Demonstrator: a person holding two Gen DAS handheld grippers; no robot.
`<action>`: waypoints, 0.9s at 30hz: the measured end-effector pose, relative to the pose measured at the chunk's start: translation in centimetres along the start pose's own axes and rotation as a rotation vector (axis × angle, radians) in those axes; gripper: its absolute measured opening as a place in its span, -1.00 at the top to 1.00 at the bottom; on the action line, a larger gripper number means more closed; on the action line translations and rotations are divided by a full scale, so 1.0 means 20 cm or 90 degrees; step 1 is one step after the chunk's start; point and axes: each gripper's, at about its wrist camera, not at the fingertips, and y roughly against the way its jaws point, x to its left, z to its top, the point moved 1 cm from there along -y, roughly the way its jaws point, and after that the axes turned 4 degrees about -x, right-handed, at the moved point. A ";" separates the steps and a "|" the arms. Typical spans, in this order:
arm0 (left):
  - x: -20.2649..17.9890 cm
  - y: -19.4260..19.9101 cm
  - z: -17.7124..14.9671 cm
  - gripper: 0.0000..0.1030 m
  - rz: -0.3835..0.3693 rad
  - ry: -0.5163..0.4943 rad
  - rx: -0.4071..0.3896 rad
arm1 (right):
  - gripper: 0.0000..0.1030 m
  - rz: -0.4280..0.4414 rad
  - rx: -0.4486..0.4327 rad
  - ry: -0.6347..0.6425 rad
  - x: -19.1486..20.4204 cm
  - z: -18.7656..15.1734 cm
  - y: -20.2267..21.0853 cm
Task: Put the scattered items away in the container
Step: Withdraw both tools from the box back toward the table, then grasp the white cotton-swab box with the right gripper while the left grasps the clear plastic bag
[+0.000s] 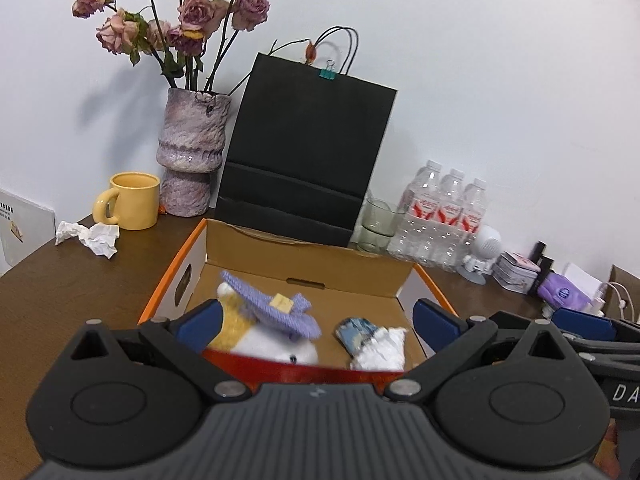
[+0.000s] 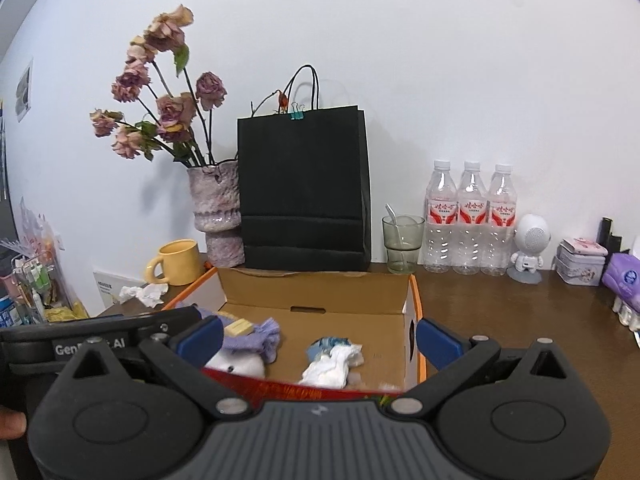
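Note:
An open cardboard box [image 1: 308,264] with orange edges sits on the brown table; it also shows in the right wrist view [image 2: 316,292]. Inside lie a white plush toy with a purple knitted hat [image 1: 268,312] [image 2: 244,344], a blue item [image 1: 354,330] and crumpled white tissue [image 1: 380,350] [image 2: 328,368]. My left gripper [image 1: 316,320] is open and empty over the box's near edge. My right gripper [image 2: 318,336] is open and empty, beside the left one, over the same edge. Crumpled paper [image 1: 90,236] [image 2: 144,294] lies on the table left of the box.
Behind the box stand a black paper bag [image 1: 304,152], a vase of dried roses [image 1: 192,156], a yellow mug [image 1: 130,200], a glass [image 1: 376,226] and three water bottles [image 1: 444,216]. A small white figure [image 2: 528,248], a tin [image 2: 580,262] and a purple pack [image 2: 624,276] sit right.

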 end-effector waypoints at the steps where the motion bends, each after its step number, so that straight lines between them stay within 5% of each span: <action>1: 0.00 0.03 0.00 -1.00 -0.002 -0.001 0.001 | -1.00 0.002 0.001 -0.002 0.00 -0.01 0.03; 17: 0.06 0.29 -0.14 -1.00 -0.005 -0.011 0.031 | -1.00 -0.021 0.031 0.008 0.02 -0.25 0.32; 27: 0.11 0.28 -0.36 -1.00 0.001 -0.031 0.112 | -1.00 -0.053 0.097 -0.008 -0.09 -0.50 0.31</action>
